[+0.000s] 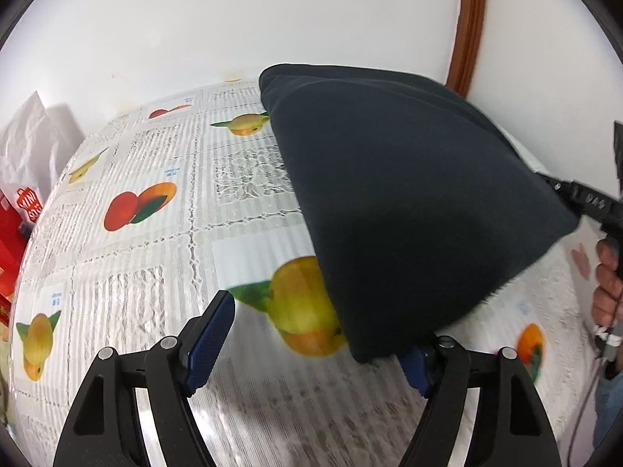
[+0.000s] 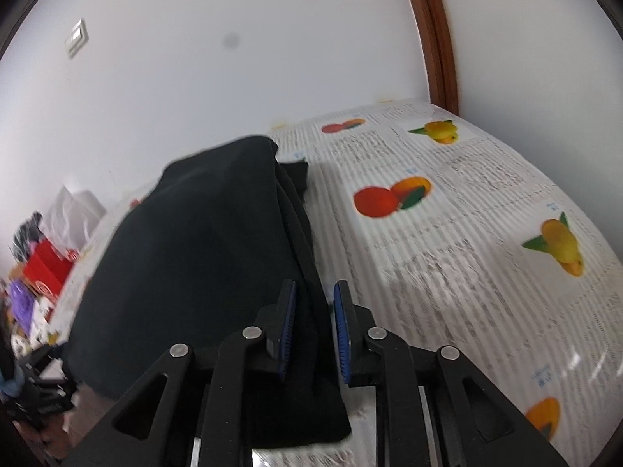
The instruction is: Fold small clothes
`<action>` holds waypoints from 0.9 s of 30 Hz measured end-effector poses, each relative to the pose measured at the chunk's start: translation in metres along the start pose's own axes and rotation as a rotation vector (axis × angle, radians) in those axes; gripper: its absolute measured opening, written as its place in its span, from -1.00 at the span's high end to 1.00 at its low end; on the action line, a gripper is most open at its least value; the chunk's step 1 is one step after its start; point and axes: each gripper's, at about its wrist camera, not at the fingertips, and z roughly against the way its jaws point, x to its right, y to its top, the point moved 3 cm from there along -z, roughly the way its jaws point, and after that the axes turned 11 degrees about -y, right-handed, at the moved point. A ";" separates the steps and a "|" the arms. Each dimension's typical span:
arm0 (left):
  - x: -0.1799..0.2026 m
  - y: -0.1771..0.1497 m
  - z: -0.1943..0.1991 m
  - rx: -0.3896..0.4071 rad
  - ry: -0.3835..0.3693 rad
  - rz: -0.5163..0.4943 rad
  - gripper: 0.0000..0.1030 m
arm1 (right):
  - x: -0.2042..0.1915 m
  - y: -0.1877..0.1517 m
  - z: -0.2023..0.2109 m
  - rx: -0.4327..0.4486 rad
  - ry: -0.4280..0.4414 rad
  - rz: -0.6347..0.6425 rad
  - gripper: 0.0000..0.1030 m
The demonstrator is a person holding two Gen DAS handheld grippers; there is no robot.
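Worktop (image 1: 163, 233) under fruit-print lace cloth against white wall, dark garment (image 1: 409, 194) lifted over it, left tongs (image 1: 323, 334) spread wide beneath its corner, right tongs (image 2: 313, 311) angled down, nearly together around garment's edge, grip unclear.

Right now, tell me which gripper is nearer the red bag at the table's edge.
Left. The left gripper stands on the red bag's side of the dark garment; the right gripper is beyond it, its jaws around the cloth.

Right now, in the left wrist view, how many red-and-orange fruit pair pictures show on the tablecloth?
2: one near the far table edge, one at mid-left. The dark garment may hide more.
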 end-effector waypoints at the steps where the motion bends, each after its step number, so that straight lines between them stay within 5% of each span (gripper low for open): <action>1: 0.002 -0.001 0.006 0.006 -0.022 0.000 -0.44 | 0.001 -0.002 0.003 0.001 -0.011 0.009 0.59; 9: 0.011 0.013 0.044 0.108 -0.170 0.027 -0.44 | 0.005 -0.011 0.022 0.005 -0.055 0.076 0.51; 16: 0.013 0.032 0.014 0.052 -0.055 0.000 -0.44 | 0.001 -0.005 0.053 0.077 -0.020 0.085 0.46; 19: 0.011 0.020 -0.009 -0.027 -0.045 0.008 -0.49 | -0.007 -0.011 0.048 0.067 -0.009 0.106 0.42; 27: 0.007 0.022 0.001 0.006 -0.066 0.018 -0.50 | -0.011 -0.005 0.043 0.067 -0.005 0.117 0.42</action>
